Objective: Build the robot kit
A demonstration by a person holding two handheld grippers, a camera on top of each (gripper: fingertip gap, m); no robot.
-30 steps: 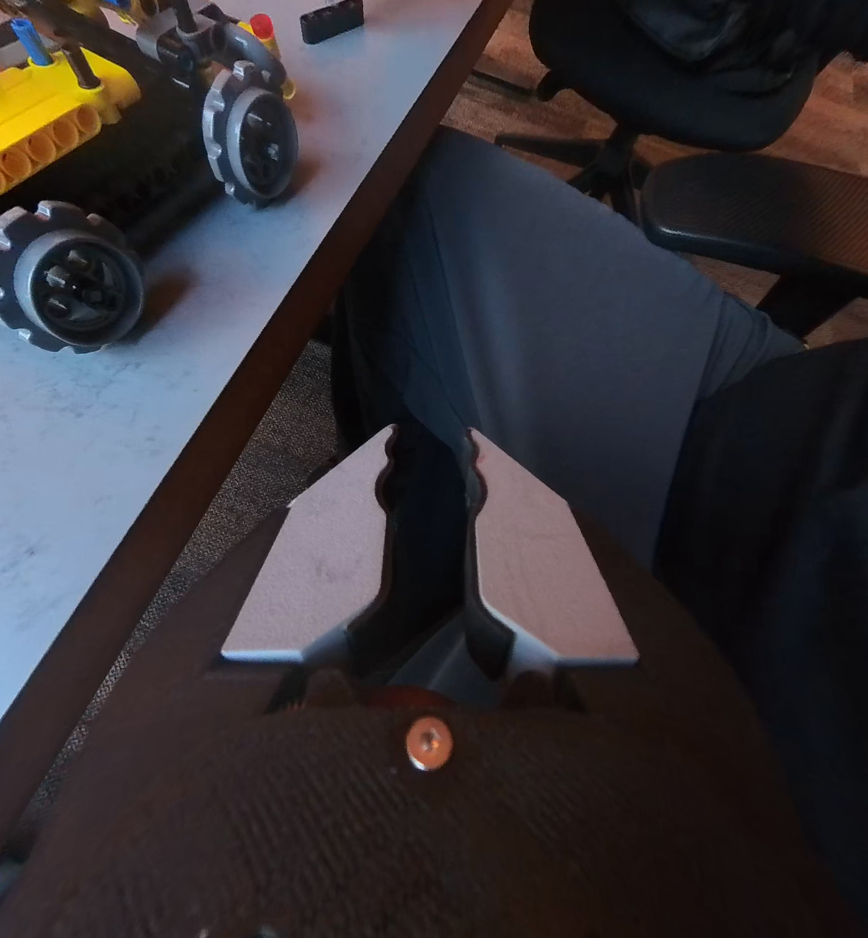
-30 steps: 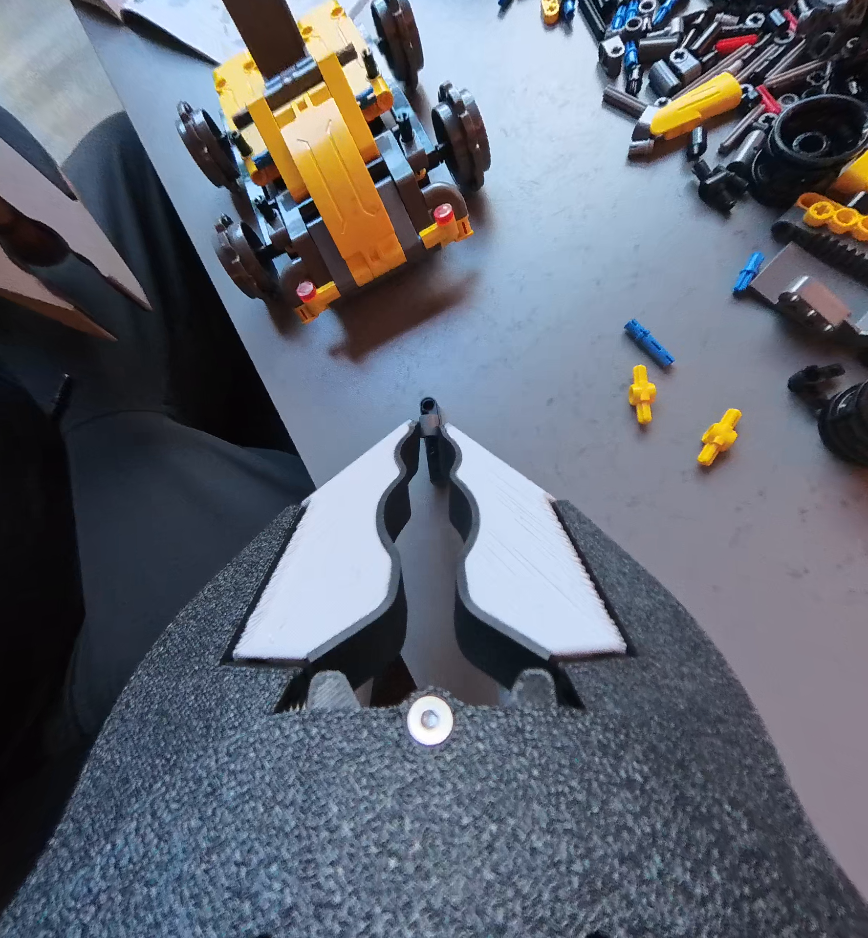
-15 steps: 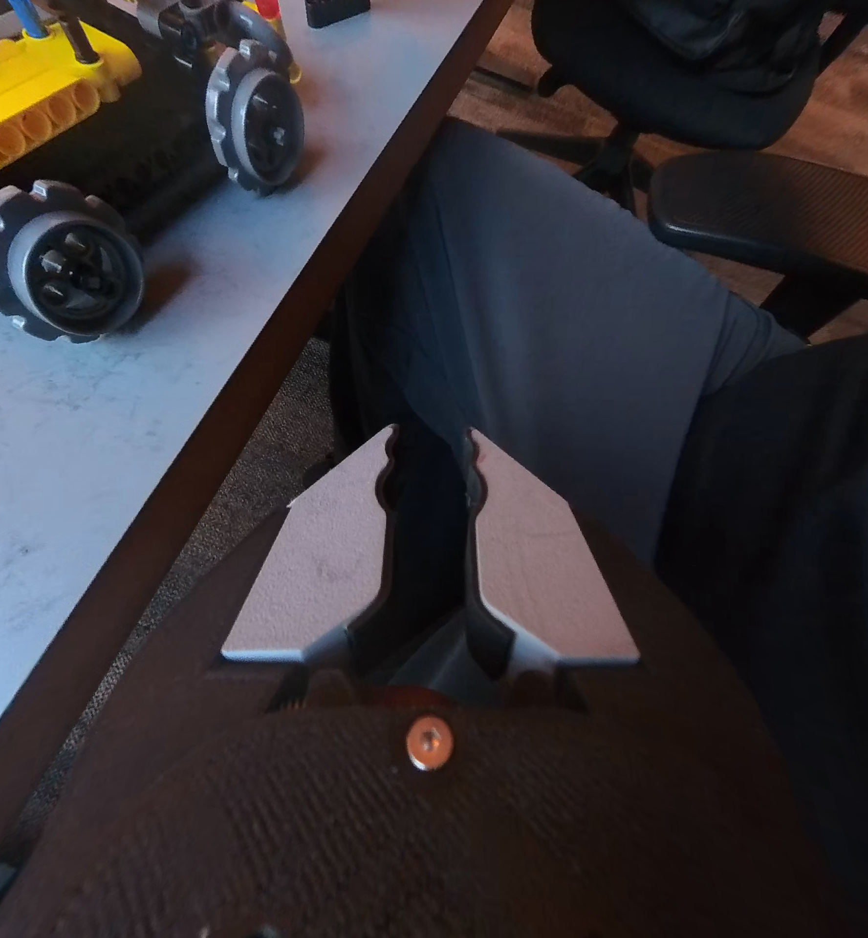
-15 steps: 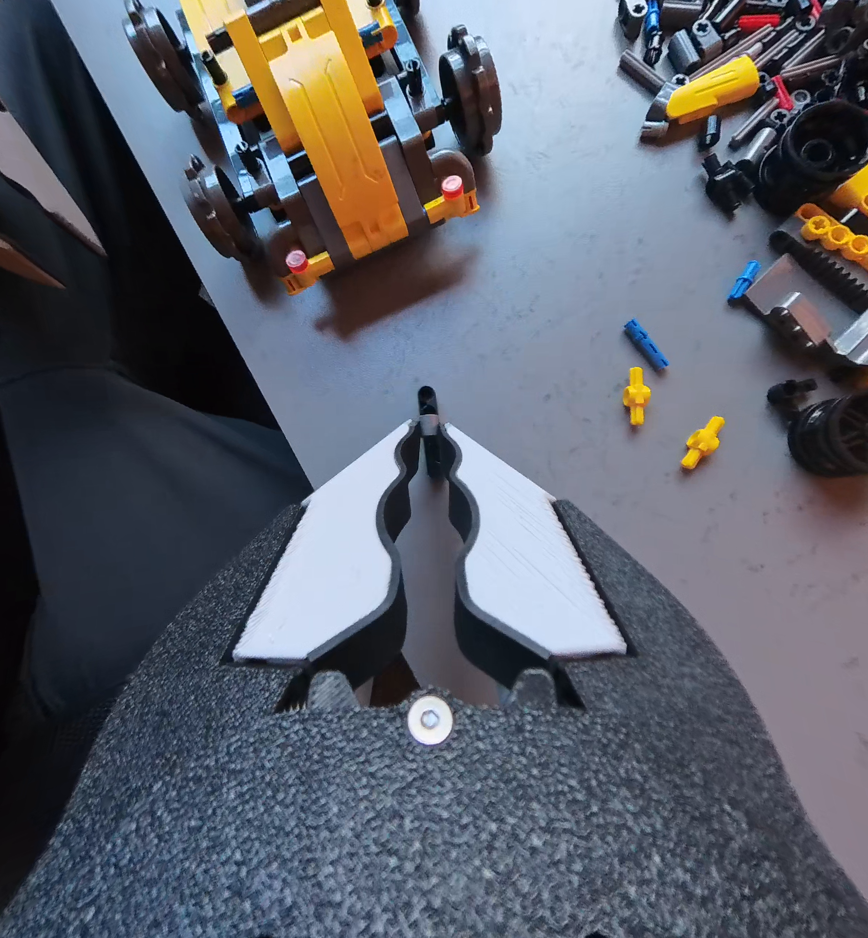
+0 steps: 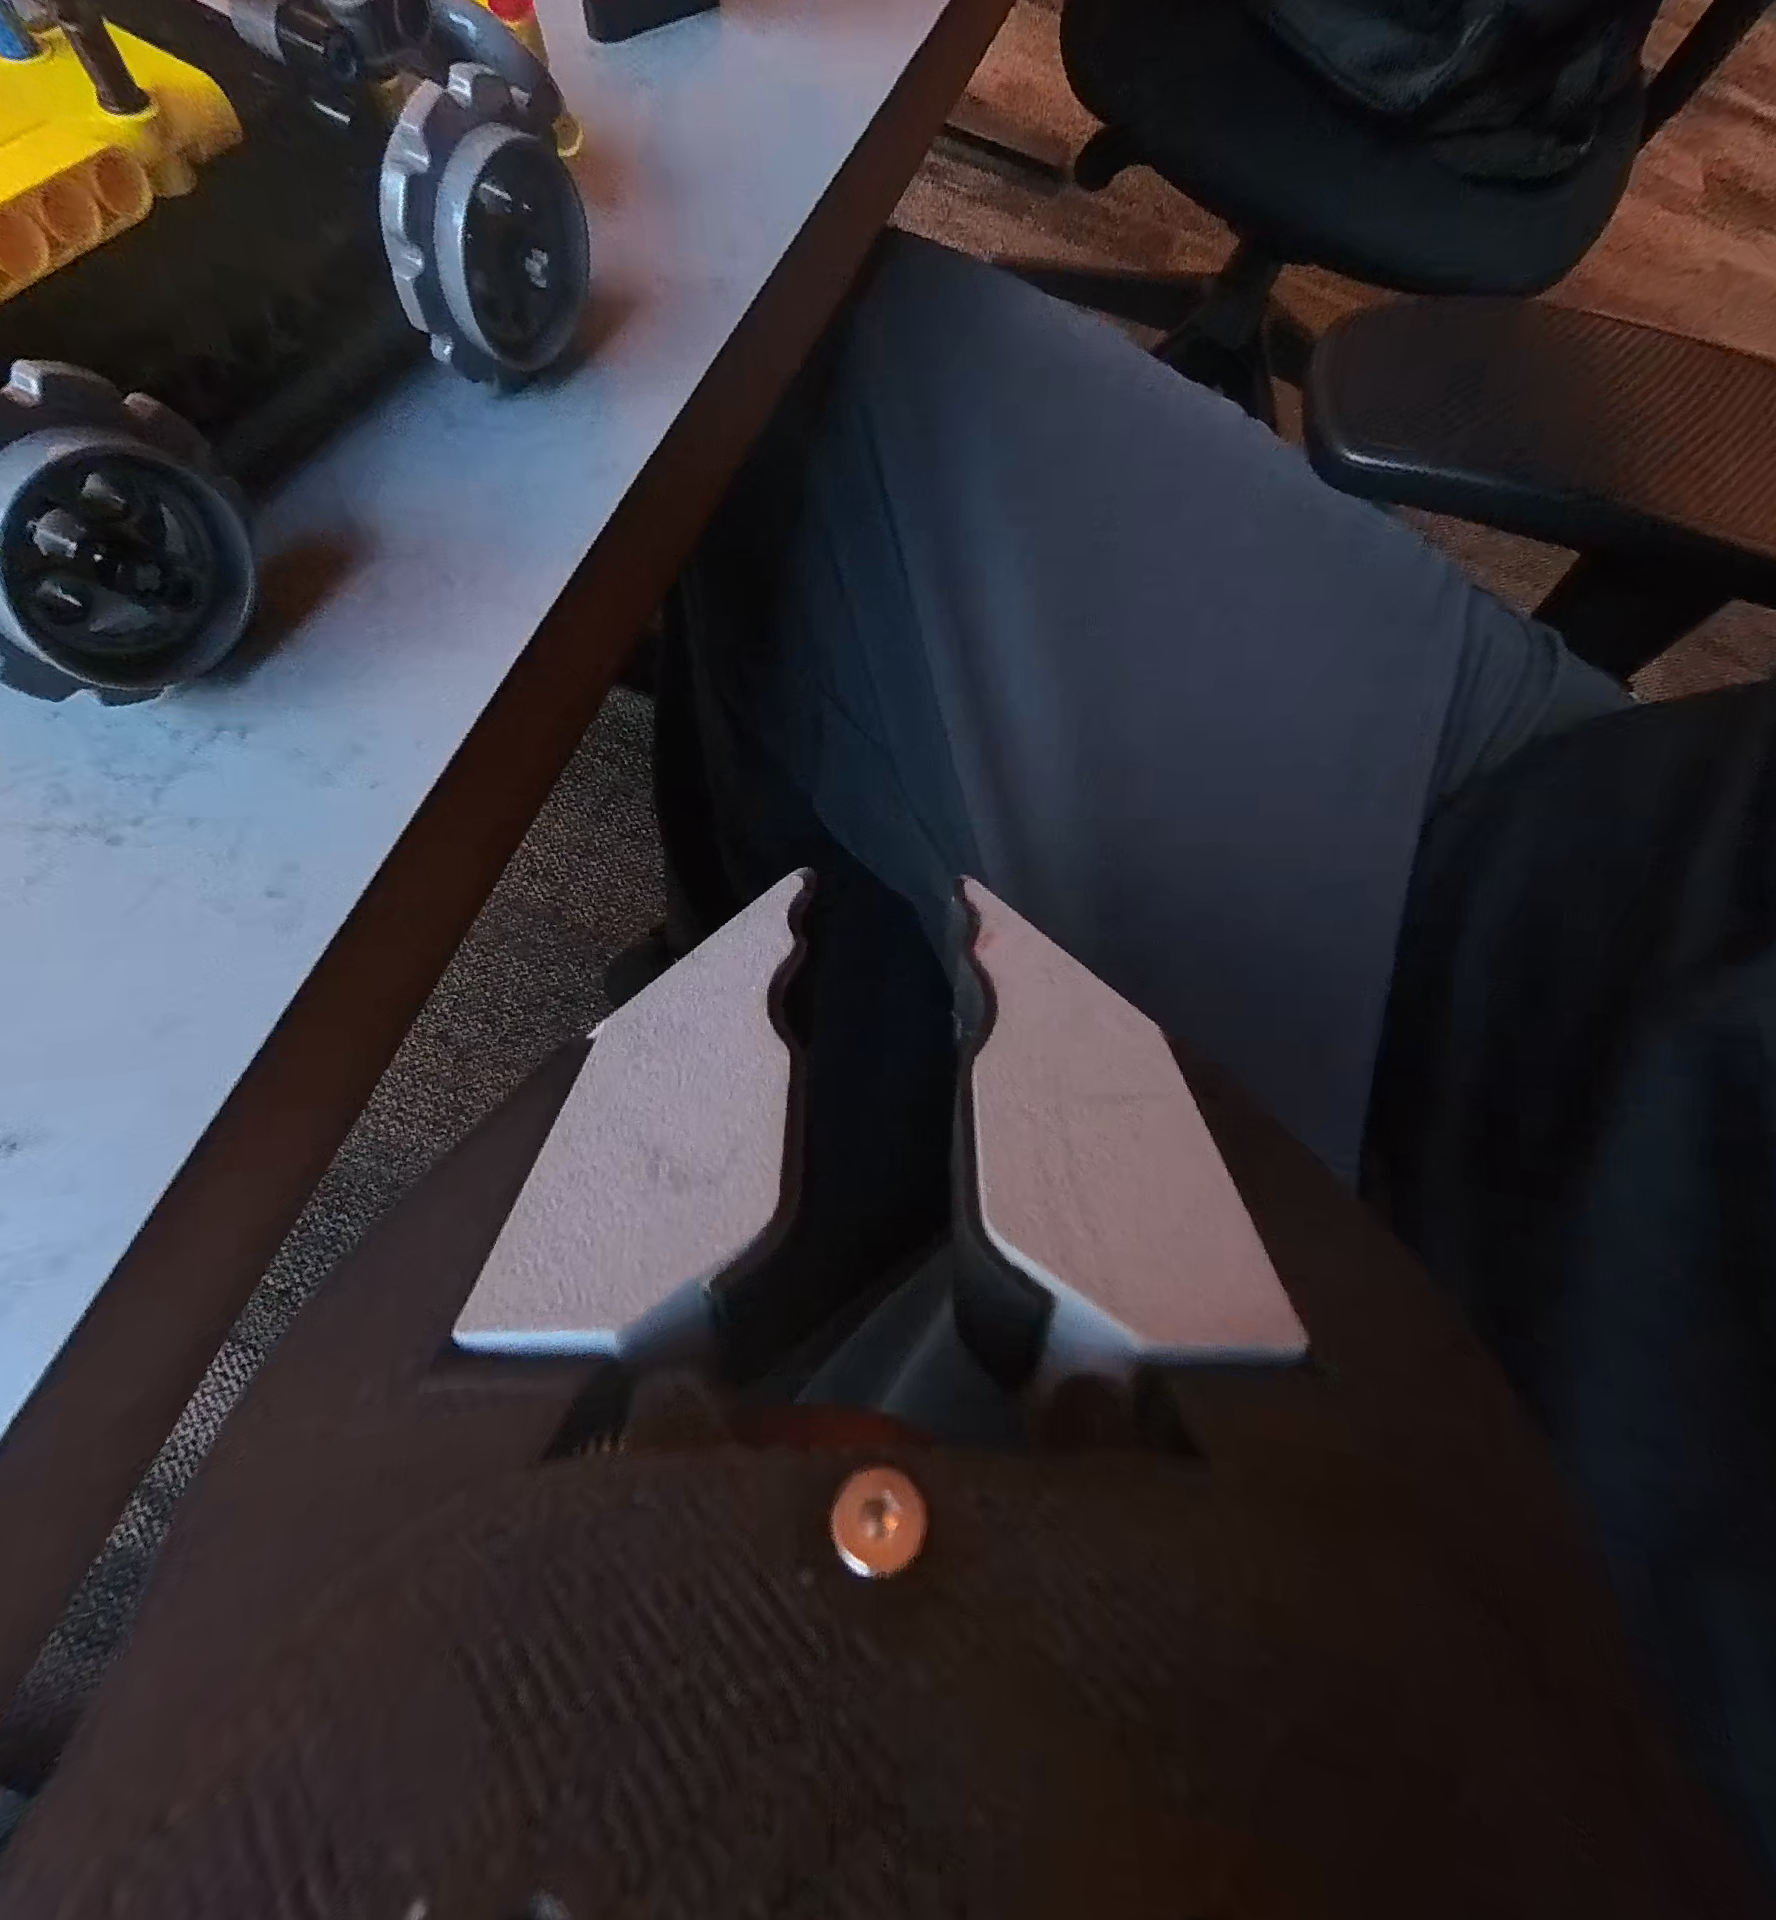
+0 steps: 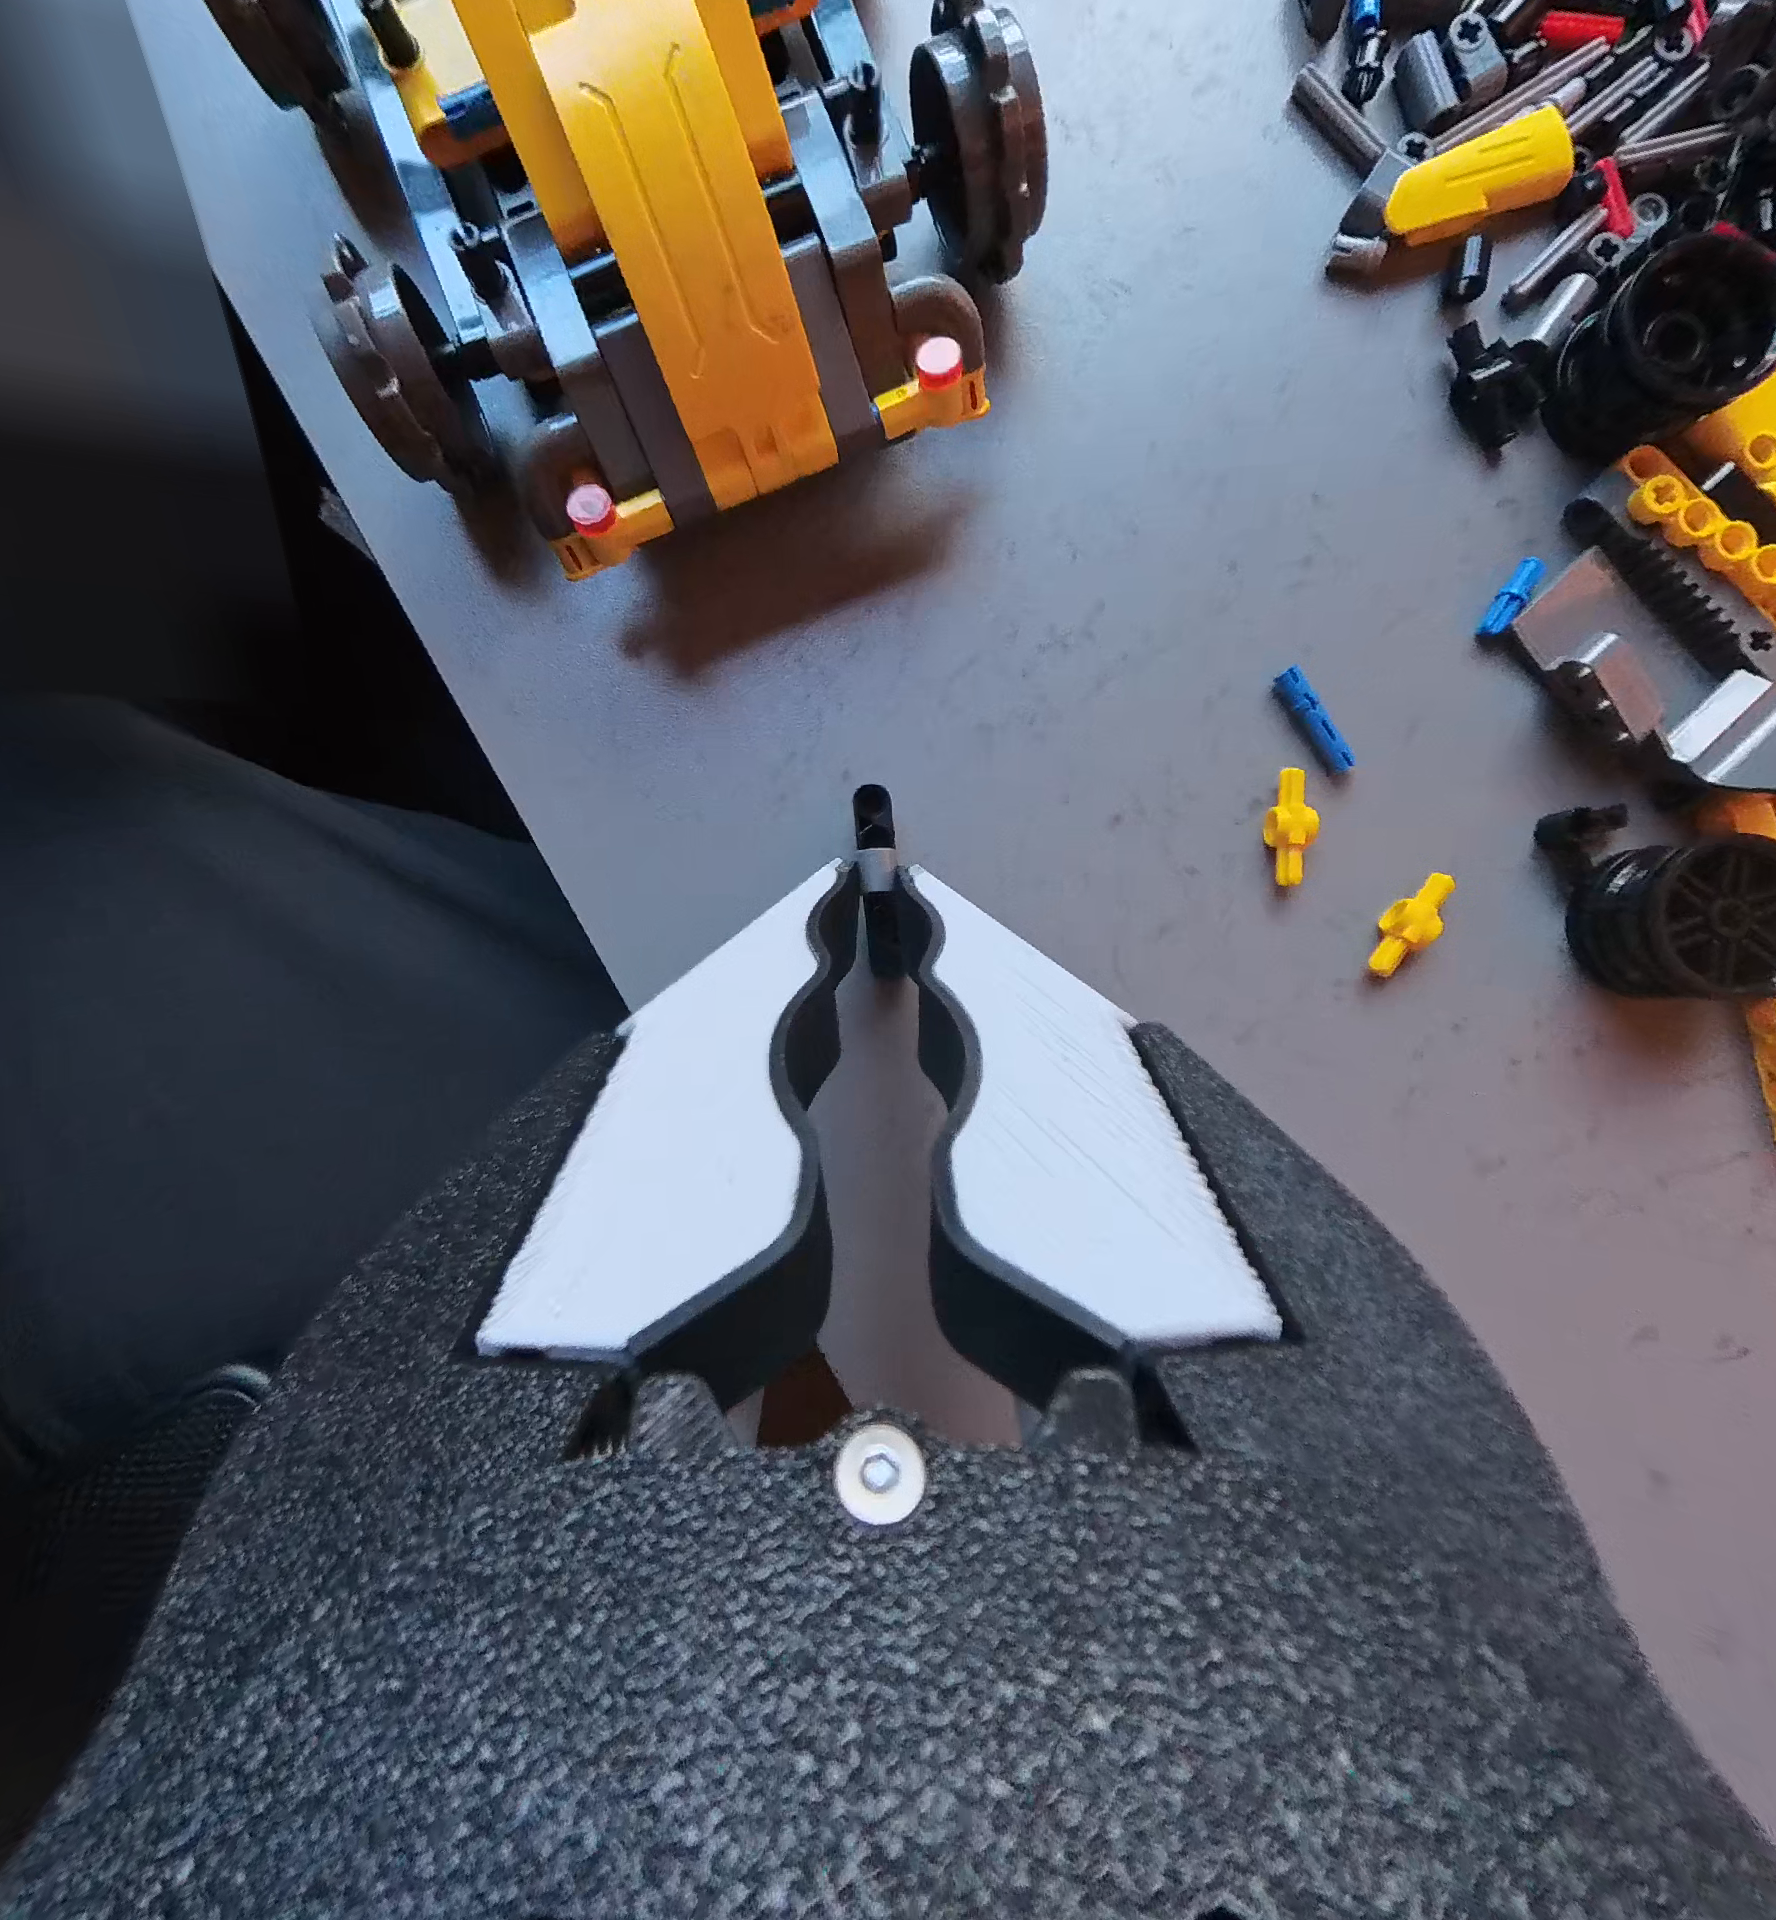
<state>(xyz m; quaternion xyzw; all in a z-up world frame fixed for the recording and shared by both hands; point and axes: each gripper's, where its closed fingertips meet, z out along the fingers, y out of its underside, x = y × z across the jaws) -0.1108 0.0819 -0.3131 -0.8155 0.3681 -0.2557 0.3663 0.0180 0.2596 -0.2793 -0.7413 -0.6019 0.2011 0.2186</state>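
Your left gripper (image 5: 882,894) hangs off the table's (image 5: 240,883) edge over a trouser leg (image 5: 1123,623), jaws parted, empty. Your right gripper (image 6: 876,873) pinches a small black pin (image 6: 873,831) at its tips, near of the yellow vehicle (image 6: 676,260): light, stiff, slippery; grip mid-shaft.

Left wrist view: dim and warm-toned; the black textured housing of the left gripper (image 5: 884,904) nearly lost in shadow; pale grey tabletop (image 5: 136,883) catching cool light; wide-angle bending along the table edge.

Right wrist view: brighter, even light; yellow-and-grey brick-built toy vehicle (image 6: 676,270) casting a soft shadow toward the camera; slight motion blur overall; far left edge smeared and dark.
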